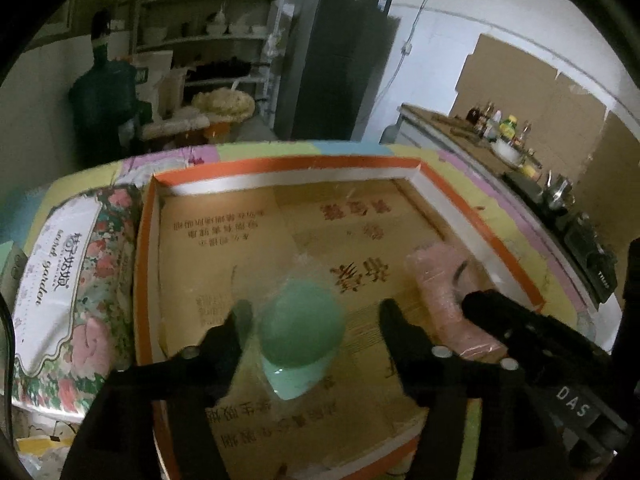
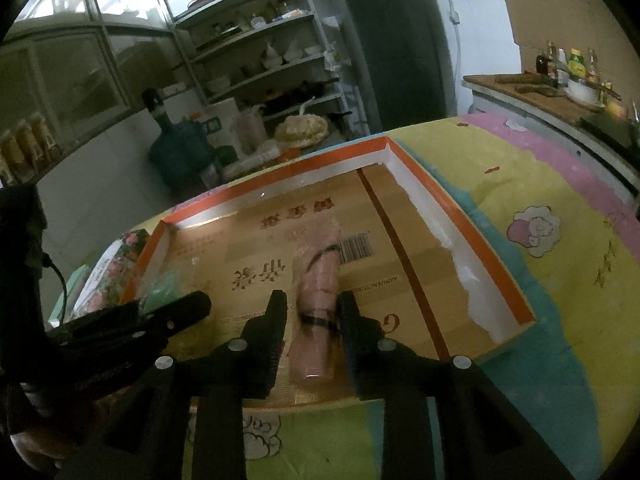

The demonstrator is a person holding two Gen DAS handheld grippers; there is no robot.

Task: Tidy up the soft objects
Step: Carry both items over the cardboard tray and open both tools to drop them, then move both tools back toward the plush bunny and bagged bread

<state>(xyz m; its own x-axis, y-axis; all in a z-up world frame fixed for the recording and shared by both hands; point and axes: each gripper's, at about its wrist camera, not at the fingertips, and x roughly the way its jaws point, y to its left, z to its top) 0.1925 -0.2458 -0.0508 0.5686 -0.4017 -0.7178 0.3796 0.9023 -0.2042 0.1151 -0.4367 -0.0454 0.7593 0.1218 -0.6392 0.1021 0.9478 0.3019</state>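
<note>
My left gripper (image 1: pixel 316 316) sits low over the orange-rimmed cardboard tray (image 1: pixel 288 168), jaws spread wide. Between them lies a mint-green soft bundle (image 1: pixel 302 340) in clear wrap, resting on the tray's brown cardboard floor; there is a visible gap between the bundle and the right finger, while the left finger looks just beside the wrap, and I cannot tell whether it touches. My right gripper (image 2: pixel 312 312) is over the same tray, further right, jaws parted narrowly around a pink rolled bundle (image 2: pixel 318 292) in clear wrap with a dark band around it. The roll lies on the tray floor, its long axis running away from me. The fingers flank it closely; a thin gap shows on the left side, and on the right side contact is unclear. From the left wrist view the pink roll lies near the tray's right wall, with the right gripper's black body over its near end. A floral-print package (image 1: pixel 76 280) lies outside the tray, against its left wall. The tray rests on a pastel patterned cloth (image 2: pixel 540 280).
</note>
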